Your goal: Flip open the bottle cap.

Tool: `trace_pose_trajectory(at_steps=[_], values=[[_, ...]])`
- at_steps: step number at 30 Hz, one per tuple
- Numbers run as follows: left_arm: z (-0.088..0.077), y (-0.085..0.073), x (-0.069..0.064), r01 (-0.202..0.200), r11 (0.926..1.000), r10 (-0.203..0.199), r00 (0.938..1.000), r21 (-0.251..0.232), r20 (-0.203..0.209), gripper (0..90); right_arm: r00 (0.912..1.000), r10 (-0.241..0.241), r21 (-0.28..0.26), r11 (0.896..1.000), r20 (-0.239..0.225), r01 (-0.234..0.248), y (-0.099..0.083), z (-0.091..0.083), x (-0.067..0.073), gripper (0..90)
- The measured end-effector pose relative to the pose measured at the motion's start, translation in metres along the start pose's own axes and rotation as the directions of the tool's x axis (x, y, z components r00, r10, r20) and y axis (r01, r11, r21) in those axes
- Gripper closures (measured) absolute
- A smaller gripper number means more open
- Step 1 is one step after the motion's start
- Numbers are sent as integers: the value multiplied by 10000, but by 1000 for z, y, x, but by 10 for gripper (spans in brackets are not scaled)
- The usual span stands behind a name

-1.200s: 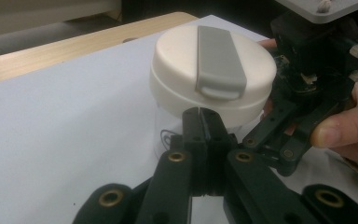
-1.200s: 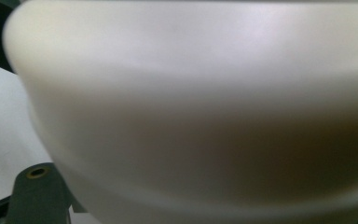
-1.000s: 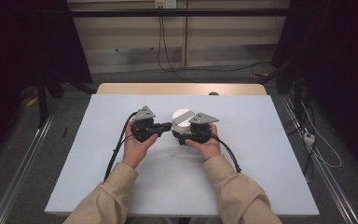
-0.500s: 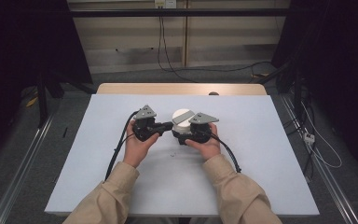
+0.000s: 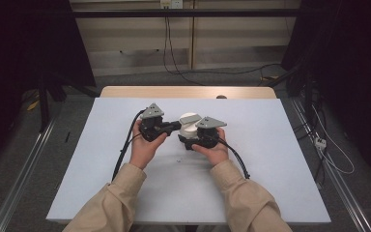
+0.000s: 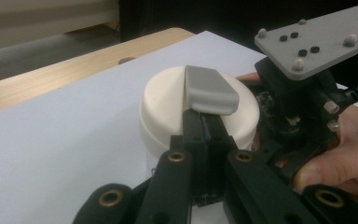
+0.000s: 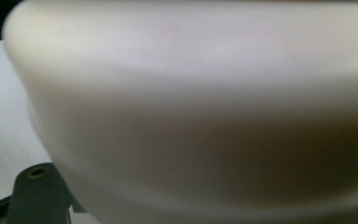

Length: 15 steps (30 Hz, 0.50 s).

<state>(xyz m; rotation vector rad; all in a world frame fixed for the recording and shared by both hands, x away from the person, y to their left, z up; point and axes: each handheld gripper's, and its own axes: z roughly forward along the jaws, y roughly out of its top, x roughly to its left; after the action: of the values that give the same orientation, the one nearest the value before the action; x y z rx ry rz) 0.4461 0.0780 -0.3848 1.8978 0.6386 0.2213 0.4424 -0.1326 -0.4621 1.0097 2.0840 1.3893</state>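
Centrally, the left gripper [image 6: 205,100]: its two black jaws lie pressed together with no gap between them, reaching over the flat top of a white round container [image 6: 168,105]. One grey pad [image 6: 209,88] rests on or just above that top, past its near edge; the left gripper view does not settle whether it touches.

Right gripper [image 5: 189,140]: jaws point at the container's side from very close. In the right gripper view the container's cream wall [image 7: 205,116] looms blurred right in front of the camera, and I cannot tell whether those jaws are spread or closed, nor whether they touch it.

White round container [image 5: 189,124]: stands upright on the table, near its middle and slightly toward the far side, between the two grippers.

Left hand [image 5: 145,147] and right hand [image 5: 212,151]: each wrapped around its gripper's body, beige sleeves [image 5: 251,198] entering from the near edge. A grey three-cornered plate [image 6: 319,39] tops the right gripper; a black cable [image 5: 125,145] trails back from the left one.

Table [image 5: 280,159]: pale blue-white sheet over a wooden top, whose bare strip [image 5: 174,92] shows along the far edge.
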Motion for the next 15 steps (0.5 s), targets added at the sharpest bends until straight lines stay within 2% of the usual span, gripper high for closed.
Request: trace_pose_trajectory(at_steps=[15], values=[[2, 11, 0, 51, 9999, -51, 10000, -110, -19, 900, 10000, -34, 9, 10000, 15, 34, 0, 0, 0, 186]])
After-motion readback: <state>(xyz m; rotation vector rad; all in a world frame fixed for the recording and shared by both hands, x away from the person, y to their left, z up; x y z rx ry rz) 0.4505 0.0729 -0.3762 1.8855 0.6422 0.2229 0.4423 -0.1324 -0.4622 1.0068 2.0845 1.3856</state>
